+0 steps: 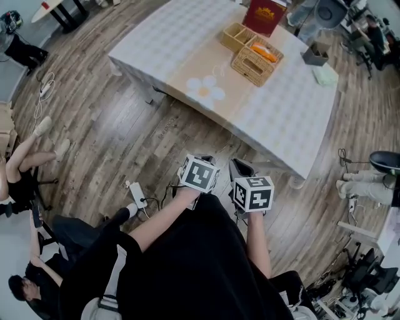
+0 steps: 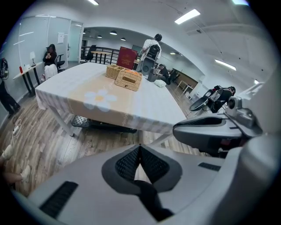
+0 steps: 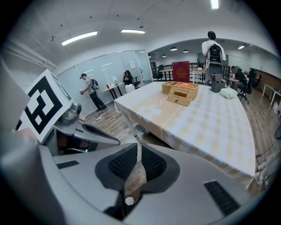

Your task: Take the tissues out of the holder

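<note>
The wicker tissue holder (image 1: 253, 64) stands on the far part of the cloth-covered table (image 1: 294, 119), with a dark slot in its top. It also shows far off in the left gripper view as the wicker holder (image 2: 128, 80) and in the right gripper view as the same holder (image 3: 181, 94). No tissue is visible sticking out. My left gripper (image 1: 205, 160) and right gripper (image 1: 241, 167) are held close to my body over the wooden floor, well short of the table. Both are shut with nothing between the jaws, as seen at the left gripper (image 2: 140, 147) and the right gripper (image 3: 137, 147).
Behind the holder sit a second wicker basket (image 1: 236, 35), an orange item (image 1: 264, 52) and a red box (image 1: 264, 15). A grey box (image 1: 314, 55) and a pale cloth (image 1: 325, 75) lie at the table's right. A power strip (image 1: 137, 195) lies on the floor; people sit at the left.
</note>
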`<state>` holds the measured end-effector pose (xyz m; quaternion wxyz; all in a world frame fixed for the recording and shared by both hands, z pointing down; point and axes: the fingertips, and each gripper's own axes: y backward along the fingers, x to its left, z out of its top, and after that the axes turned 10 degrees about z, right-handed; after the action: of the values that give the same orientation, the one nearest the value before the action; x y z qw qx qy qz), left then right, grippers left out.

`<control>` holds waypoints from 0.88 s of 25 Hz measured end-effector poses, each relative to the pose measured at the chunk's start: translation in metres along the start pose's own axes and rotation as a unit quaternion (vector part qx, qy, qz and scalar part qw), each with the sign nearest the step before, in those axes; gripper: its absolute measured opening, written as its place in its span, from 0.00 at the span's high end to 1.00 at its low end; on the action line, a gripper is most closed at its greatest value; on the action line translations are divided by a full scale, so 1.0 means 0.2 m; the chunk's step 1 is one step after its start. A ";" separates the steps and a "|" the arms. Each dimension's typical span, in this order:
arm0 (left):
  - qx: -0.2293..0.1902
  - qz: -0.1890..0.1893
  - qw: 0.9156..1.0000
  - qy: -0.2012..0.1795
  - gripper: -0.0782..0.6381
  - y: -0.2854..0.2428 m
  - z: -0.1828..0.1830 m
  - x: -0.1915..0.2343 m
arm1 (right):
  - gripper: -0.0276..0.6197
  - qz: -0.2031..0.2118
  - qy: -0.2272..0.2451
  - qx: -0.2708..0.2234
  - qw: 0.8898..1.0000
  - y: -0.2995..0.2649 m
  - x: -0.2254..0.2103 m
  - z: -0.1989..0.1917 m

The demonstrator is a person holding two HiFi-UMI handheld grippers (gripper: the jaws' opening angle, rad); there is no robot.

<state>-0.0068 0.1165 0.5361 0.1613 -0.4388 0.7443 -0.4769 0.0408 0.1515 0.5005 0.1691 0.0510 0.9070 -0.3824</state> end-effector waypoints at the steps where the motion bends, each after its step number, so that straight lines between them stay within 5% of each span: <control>1: 0.000 0.002 1.000 0.000 0.89 -0.01 0.03 0.00 | 0.93 0.001 0.001 -0.002 1.000 0.00 -0.02 0.02; 15: 0.005 0.007 1.000 0.006 0.89 -0.22 0.31 -0.11 | 0.92 0.044 0.007 -0.032 0.998 -0.02 -0.31 0.26; 22: 0.006 0.001 1.000 0.012 0.89 -0.30 0.44 -0.05 | 0.83 0.051 0.022 -0.032 0.998 -0.10 -0.37 0.38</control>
<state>0.0875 0.0640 0.5425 0.1553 -0.4312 0.7438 -0.4865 0.1259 0.0867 0.4900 0.1697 0.0999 0.9184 -0.3432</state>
